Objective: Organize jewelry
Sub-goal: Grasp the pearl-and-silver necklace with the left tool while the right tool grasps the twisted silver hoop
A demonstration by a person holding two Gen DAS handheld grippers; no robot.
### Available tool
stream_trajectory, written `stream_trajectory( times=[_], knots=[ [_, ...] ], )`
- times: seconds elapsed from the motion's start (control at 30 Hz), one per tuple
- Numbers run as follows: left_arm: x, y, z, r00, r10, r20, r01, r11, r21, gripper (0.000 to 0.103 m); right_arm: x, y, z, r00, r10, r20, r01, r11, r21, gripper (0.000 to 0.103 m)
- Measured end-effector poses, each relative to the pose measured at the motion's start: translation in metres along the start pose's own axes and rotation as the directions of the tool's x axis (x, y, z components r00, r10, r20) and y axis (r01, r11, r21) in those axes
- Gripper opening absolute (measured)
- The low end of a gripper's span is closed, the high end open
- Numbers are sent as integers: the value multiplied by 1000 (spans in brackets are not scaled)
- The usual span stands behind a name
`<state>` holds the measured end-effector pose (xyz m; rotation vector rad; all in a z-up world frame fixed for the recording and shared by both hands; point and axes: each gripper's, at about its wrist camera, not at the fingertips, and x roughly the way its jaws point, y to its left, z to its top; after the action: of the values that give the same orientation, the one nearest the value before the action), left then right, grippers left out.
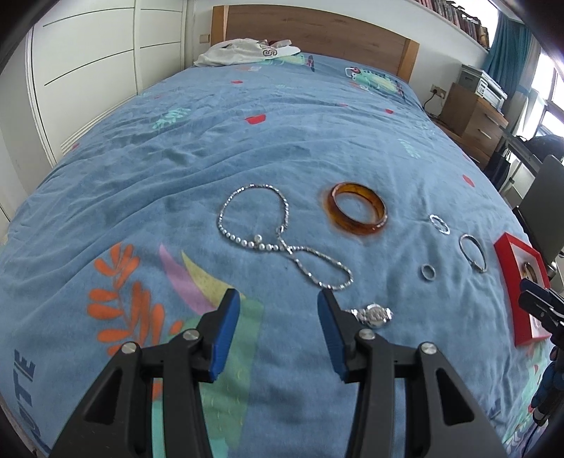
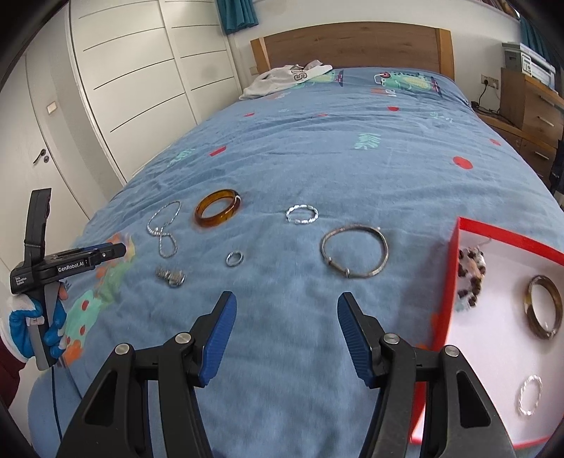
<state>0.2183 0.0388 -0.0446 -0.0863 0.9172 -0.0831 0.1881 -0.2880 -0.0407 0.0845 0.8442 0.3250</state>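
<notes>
Jewelry lies on a blue patterned bedspread [image 1: 246,148]. My left gripper [image 1: 278,299] hangs open over the cloth, just short of a pearl-and-silver necklace [image 1: 282,243]; a silver watch [image 1: 374,314] lies by its right finger. Beyond are an amber bangle [image 1: 357,211], a twisted silver ring [image 1: 439,224], a small ring [image 1: 428,272] and a thin silver bangle [image 1: 473,252]. My right gripper [image 2: 286,299] is open and empty, in front of the silver bangle [image 2: 354,251] and small ring [image 2: 234,258]. The red box [image 2: 454,282] at right holds a beaded piece [image 2: 472,271], a brown bangle [image 2: 544,306] and a twisted ring [image 2: 529,394].
A crumpled white garment [image 1: 246,53] lies by the wooden headboard [image 1: 317,31]. White wardrobe doors [image 2: 141,70] run along the left, a wooden dresser [image 2: 528,105] stands at right. A gloved hand [image 2: 35,317] holds the left gripper's handle at the bed's left side.
</notes>
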Motion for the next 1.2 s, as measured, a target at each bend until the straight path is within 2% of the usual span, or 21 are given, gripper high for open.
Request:
stream_trajectory(
  times=[0.4, 0.8, 1.07, 1.13, 1.2],
  knots=[
    [44, 7, 22, 999, -22, -40, 19, 997, -69, 44, 46, 4, 38, 1000, 27, 11, -27, 1000, -9, 59],
    [85, 12, 33, 996, -59, -70, 48, 987, -153, 44, 110, -3, 69, 1000, 8, -22, -8, 1000, 16, 59],
    [99, 12, 44, 997, -49, -60, 40, 990, -139, 43, 136, -12, 75, 999, -12, -49, 14, 999, 35, 59],
    [100, 10, 42, 998, -39, -48, 33, 992, -119, 42, 141, -15, 72, 998, -12, -61, 14, 999, 43, 54],
    [100, 10, 40, 999, -31, -37, 26, 993, -112, 36, 143, -16, 70, 998, -13, -69, 16, 999, 43, 45]
  ],
)
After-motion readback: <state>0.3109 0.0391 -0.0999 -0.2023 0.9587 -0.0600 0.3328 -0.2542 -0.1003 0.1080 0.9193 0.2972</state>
